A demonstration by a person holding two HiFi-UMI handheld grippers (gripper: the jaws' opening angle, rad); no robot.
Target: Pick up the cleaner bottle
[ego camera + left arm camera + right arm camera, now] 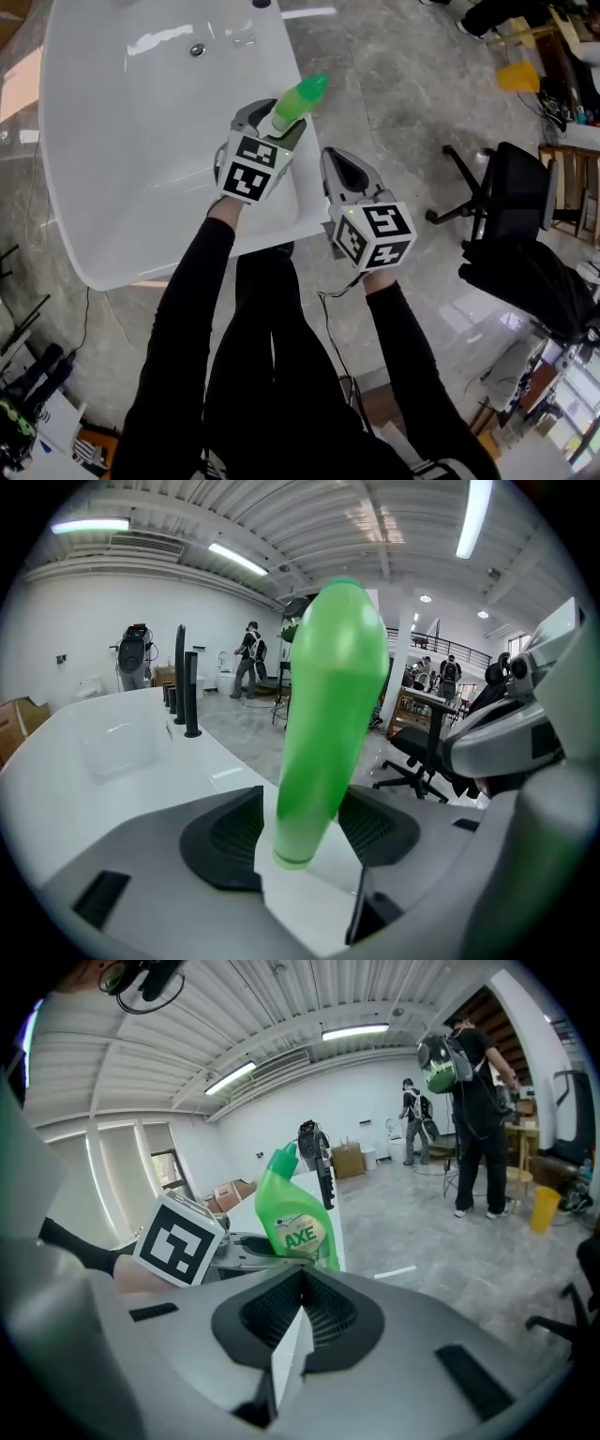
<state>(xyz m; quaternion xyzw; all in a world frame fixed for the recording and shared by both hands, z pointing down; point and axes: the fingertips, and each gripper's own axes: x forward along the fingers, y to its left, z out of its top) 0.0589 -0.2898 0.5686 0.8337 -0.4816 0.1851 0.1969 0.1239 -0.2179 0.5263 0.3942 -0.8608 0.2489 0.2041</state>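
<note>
Cleaner bottle [298, 101], green with an AXE label, is clamped at its lower body between the jaws of the left gripper [274, 127], over the right edge of the white sink [112, 141]. Right gripper [342, 169] is just beside the left one, over the grey floor [403, 84]. Its jaws are pressed together on nothing and it does not touch the bottle.
</note>
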